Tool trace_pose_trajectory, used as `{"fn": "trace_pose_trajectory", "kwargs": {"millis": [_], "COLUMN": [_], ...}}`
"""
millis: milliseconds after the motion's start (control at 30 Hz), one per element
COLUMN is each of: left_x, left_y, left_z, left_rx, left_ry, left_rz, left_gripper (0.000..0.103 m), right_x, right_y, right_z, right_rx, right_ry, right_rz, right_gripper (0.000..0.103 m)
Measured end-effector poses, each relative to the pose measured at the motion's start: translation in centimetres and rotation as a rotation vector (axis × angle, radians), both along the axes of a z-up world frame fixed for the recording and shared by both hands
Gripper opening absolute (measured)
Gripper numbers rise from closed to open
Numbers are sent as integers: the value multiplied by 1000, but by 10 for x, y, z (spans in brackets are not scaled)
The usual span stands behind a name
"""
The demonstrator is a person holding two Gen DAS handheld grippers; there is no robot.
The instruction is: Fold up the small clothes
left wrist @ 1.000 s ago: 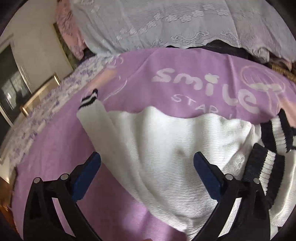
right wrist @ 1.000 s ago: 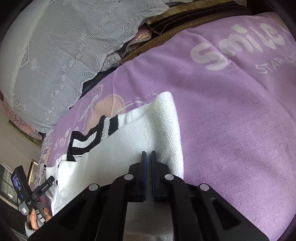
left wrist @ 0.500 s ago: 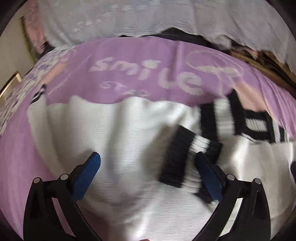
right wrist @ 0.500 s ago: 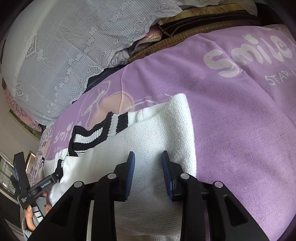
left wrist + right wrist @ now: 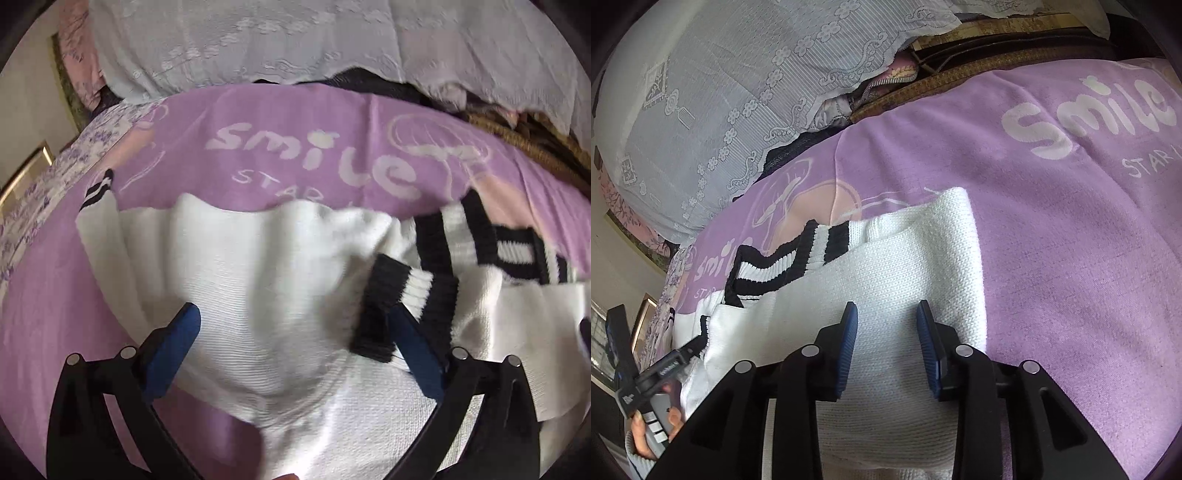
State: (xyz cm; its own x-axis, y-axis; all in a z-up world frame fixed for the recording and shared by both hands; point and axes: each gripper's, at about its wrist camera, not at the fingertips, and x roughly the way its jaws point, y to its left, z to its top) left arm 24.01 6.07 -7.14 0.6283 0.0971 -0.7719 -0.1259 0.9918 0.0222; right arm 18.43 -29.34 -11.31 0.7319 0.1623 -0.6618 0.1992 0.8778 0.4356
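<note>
A small white knit sweater [image 5: 266,288] with black-and-white striped cuffs and collar lies on a purple "smile" blanket [image 5: 303,122]. My left gripper [image 5: 291,317] is open wide just above the sweater's body, and a striped cuff [image 5: 402,291] lies folded over by its right finger. My right gripper [image 5: 886,325] is open above the sweater's folded right side [image 5: 916,266], holding nothing. The striped collar [image 5: 783,262] lies to its left. The left gripper also shows in the right wrist view [image 5: 690,350], at the far left.
A white lace cover [image 5: 295,40] drapes over a pile behind the blanket. Dark and brown woven fabrics [image 5: 960,70] lie along the back edge. A floral purple sheet [image 5: 48,184] lies to the left, beside a wall.
My right gripper has opened and let go of the sweater's fold. My left gripper has swung to the right over the sweater, then partly back, still open.
</note>
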Motion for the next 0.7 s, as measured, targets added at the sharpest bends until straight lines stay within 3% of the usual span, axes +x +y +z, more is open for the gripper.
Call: {"fn": "trace_pose_trajectory", "kwargs": {"millis": [133, 233, 300, 400, 467, 500, 567, 700], "left_x": [-6, 5, 17, 42, 58, 61, 59, 11], "left_y": [73, 122, 143, 151, 156, 162, 177, 218], "left_z": [17, 12, 10, 11, 5, -1, -16, -15], "left_rx": [-151, -183, -198, -107, -9, -1, -63, -231], "left_ry": [-3, 28, 45, 61, 92, 106, 141, 69], "left_rz": [104, 262, 311, 345, 418, 460, 500, 566], "left_gripper": [99, 98, 98, 98, 98, 98, 99, 99], "right_x": [1, 2, 1, 2, 2, 2, 2, 2], "right_y": [0, 2, 2, 3, 3, 3, 3, 4], "right_z": [0, 1, 1, 1, 1, 1, 1, 1], "right_rx": [4, -2, -3, -8, -12, -13, -11, -13], "right_ry": [-3, -5, -6, -6, -6, -7, -8, -9], "right_rz": [7, 13, 15, 16, 20, 21, 21, 27], "right_gripper": [37, 40, 40, 42, 43, 43, 44, 47]}}
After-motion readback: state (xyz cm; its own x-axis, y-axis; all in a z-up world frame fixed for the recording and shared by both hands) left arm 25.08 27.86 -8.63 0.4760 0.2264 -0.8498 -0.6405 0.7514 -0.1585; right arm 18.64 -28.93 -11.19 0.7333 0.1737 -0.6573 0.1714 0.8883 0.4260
